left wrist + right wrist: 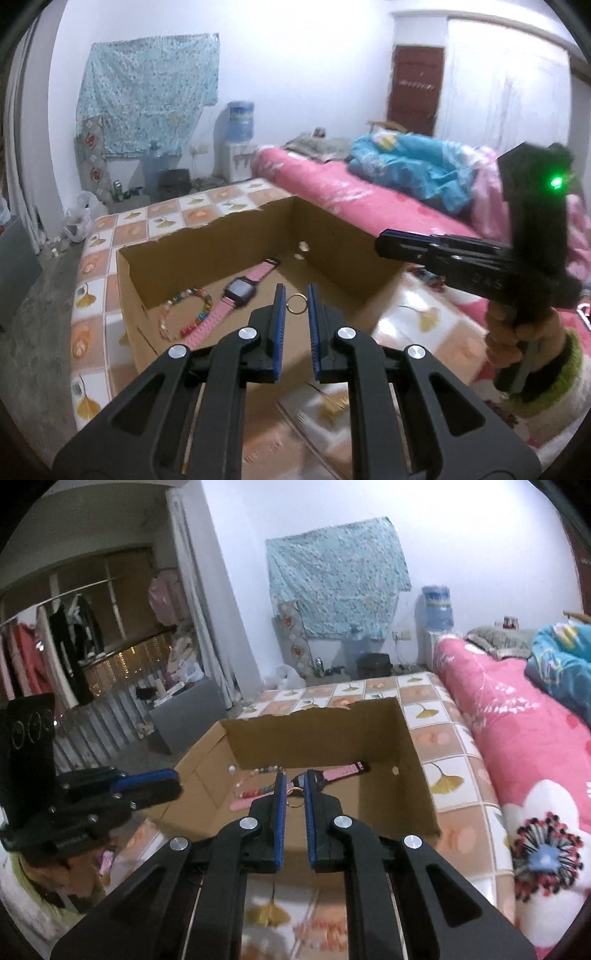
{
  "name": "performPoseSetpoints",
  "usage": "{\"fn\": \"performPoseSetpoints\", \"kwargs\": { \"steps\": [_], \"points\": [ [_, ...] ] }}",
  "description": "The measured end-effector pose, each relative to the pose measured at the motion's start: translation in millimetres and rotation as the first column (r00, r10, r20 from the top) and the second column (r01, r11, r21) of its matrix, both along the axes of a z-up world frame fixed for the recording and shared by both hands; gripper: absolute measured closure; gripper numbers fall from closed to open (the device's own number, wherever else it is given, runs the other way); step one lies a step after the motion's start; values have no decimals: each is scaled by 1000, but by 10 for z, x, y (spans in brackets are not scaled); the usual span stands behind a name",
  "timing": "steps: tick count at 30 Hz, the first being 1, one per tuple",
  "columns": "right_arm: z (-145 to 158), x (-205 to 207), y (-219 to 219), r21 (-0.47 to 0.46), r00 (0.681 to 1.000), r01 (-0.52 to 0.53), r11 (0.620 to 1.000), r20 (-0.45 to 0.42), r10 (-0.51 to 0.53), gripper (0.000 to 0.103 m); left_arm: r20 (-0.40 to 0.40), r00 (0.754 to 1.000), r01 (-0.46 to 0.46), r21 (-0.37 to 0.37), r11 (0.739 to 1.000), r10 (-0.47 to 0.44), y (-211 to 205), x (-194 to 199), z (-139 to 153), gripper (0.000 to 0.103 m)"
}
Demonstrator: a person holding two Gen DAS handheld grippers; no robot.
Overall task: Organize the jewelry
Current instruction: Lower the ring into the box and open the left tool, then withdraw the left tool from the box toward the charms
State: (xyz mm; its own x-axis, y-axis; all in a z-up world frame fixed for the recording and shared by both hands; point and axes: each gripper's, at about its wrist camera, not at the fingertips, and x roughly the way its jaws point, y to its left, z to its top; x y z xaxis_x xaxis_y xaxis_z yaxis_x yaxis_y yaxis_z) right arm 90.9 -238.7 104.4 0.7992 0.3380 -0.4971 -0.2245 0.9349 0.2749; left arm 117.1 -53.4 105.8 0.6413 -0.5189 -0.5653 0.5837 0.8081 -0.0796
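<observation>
An open cardboard box (332, 236) (417, 768) stands on the tiled tabletop. Inside lie a pink-strapped watch (242, 290) (340, 773), a coloured bead bracelet (188, 312) (258, 781) and a gold ring (296, 304) (294, 798). My left gripper (296, 301) hangs above the box, jaws narrowly apart, with the ring seen between its fingertips; I cannot tell if it touches them. My right gripper (294, 786) is also narrowly open over the box, the ring showing in its gap. Each gripper shows in the other's view: the right gripper (384, 245), the left gripper (173, 781).
The table (207, 210) (443, 786) has an orange and white tile pattern with yellow leaves. A bed with a pink floral cover (332, 184) (517, 738) runs along its right side. A water dispenser (240, 122) and bags stand by the far wall.
</observation>
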Motion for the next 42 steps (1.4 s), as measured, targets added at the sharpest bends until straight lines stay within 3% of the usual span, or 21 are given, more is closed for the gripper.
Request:
{"fn": "performPoseSetpoints", "kwargs": {
  "steps": [5, 10, 12, 14, 21, 28, 42],
  "points": [
    [-154, 403, 48, -28, 995, 56, 998, -86, -59, 93, -65, 996, -52, 70, 996, 56, -154, 454, -132, 92],
    [-276, 536, 50, -41, 988, 73, 996, -133, -78, 91, -108, 990, -85, 95, 992, 95, -195, 596, -260, 91],
    [-282, 513, 53, -46, 988, 78, 996, -126, -84, 76, -115, 988, -92, 97, 991, 104, -184, 600, -292, 83],
    [-264, 493, 51, -52, 990, 85, 995, -110, -91, 72, -107, 987, -105, 110, 988, 117, -194, 596, -295, 78],
    [-140, 367, -19, -30, 991, 109, 994, -71, -111, 56, -67, 987, -135, 120, 984, 143, -161, 469, -191, 61],
    [-30, 162, -85, -14, 991, 124, 992, -43, -124, 41, -22, 990, -137, 114, 984, 140, -148, 232, -37, 51],
    [198, -241, -83, 5, 993, 115, 993, 8, -115, 23, 29, 990, -138, 96, 986, 136, 35, -275, 151, 34]
  ]
}}
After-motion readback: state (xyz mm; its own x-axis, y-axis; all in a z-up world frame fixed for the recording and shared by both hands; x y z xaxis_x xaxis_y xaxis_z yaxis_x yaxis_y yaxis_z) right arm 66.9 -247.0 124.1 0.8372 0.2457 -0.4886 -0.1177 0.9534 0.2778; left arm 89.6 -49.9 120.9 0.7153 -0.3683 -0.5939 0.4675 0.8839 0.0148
